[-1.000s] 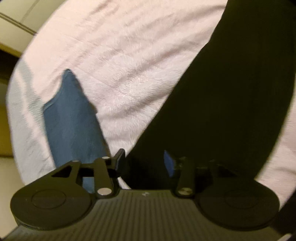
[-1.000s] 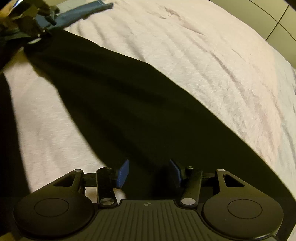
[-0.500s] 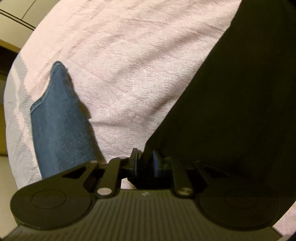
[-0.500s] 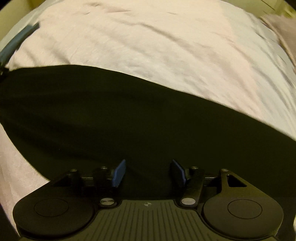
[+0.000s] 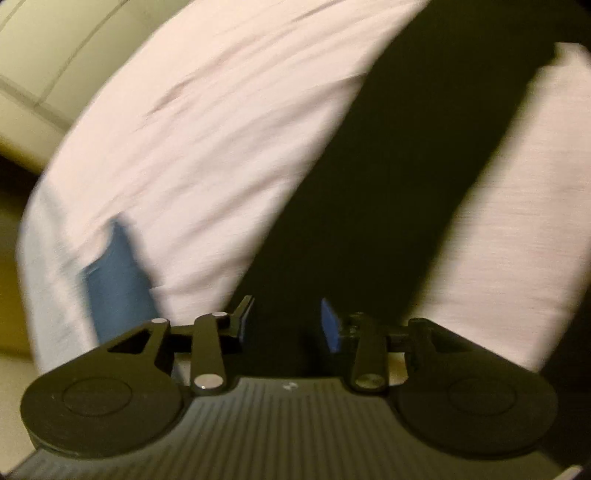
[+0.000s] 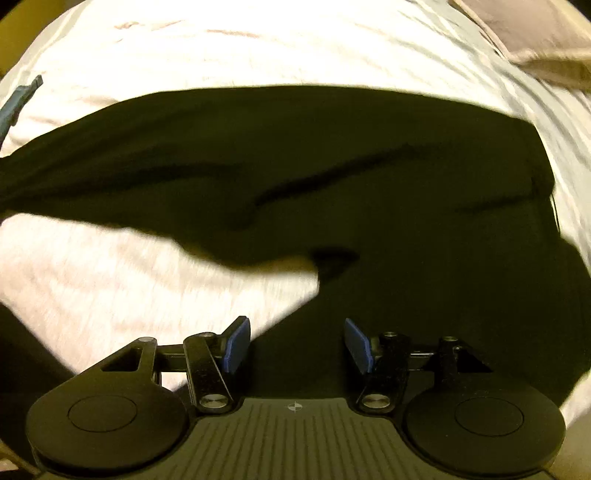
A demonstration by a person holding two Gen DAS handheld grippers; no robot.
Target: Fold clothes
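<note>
Now both grippers, left (image 5: 286, 319) and right (image 6: 295, 345), hover low with jaws wide apart, gripping nothing, over black clothes (image 6: 332, 177) lying spread on the bed (image 6: 258, 48).

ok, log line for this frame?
left hand-held gripper open | right hand-held gripper open | black garment flat on bedspread | blue garment aside

Pale pink quilted bedspread and its surroundings

The pale pink quilted bedspread (image 5: 229, 147) fills both views; beyond its edge lies a cream tiled floor (image 5: 40, 66), and a greyish-mauve pillow (image 6: 528, 33) rests at the bed's far right corner.
</note>
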